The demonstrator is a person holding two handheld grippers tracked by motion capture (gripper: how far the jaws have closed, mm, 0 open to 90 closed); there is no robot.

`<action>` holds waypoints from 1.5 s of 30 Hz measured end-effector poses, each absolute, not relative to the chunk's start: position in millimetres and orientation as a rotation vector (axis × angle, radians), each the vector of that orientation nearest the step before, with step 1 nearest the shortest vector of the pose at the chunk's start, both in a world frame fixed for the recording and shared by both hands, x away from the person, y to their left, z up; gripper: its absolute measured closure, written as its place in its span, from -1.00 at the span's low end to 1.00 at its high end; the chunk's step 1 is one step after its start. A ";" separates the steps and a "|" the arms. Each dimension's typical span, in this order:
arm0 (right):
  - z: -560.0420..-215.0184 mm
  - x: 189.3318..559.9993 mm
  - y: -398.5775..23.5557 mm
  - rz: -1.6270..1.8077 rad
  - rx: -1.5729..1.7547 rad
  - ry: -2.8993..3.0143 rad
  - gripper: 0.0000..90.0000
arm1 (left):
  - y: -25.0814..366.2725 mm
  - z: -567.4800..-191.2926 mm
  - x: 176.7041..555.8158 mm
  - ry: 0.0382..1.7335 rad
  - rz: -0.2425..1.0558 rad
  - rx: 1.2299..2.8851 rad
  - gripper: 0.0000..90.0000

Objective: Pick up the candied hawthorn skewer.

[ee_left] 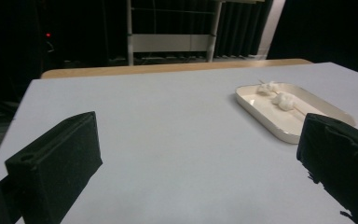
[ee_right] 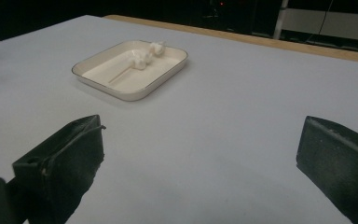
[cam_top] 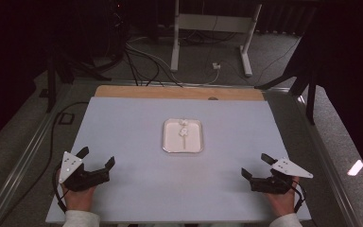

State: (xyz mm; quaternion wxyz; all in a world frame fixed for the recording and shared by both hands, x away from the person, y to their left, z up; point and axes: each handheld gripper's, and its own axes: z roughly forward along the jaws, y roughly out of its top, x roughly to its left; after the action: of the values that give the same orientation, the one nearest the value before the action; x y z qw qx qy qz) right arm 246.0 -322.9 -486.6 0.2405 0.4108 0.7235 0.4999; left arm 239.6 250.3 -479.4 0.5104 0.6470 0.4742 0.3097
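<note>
At the near left corner of the counter your left gripper rests in your left hand, its jaws spread wide apart with nothing between them, pointing toward the middle of the pale sheet. In the left gripper view the same two black jaws stand apart over bare counter.

Toward the middle, slightly to the far side, sits a shallow white tray. Inside it lie two small white fluffy clumps at the far end and a thin stick running from them toward the near end; the right gripper view shows the clumps touching the stick.

At the near right corner your right gripper sits in your right hand, jaws likewise wide apart and empty, well apart from the tray.
</note>
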 end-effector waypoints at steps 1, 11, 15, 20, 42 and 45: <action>-486.6 245.9 -323.9 1.373 1.132 1.972 -0.99 | 249.1 -478.7 239.4 1.154 0.753 1.566 -0.99; -484.7 246.7 -328.7 1.419 1.118 1.965 -0.92 | 252.8 -471.3 236.2 1.196 0.791 1.538 -0.98; -483.6 244.7 -323.7 1.419 1.058 1.968 -0.92 | 253.3 -470.9 236.3 1.205 0.810 1.519 -0.98; -484.5 243.0 -322.5 1.418 1.021 1.923 -0.92 | 252.6 -471.8 236.3 1.202 0.810 1.518 -0.98; -486.4 243.6 -324.6 1.413 1.154 1.898 -0.97 | 224.3 -446.7 263.4 1.132 0.693 1.597 -0.98; -486.0 243.6 -327.6 1.408 1.178 1.868 -0.97 | 216.9 -444.1 268.4 1.121 0.676 1.609 -0.98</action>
State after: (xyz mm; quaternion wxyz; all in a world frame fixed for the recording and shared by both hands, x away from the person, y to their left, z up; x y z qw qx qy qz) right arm 243.6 -327.6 -486.0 0.2583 0.4346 0.6890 0.5193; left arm 268.4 216.9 -444.1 0.5085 0.6679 0.4654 0.2807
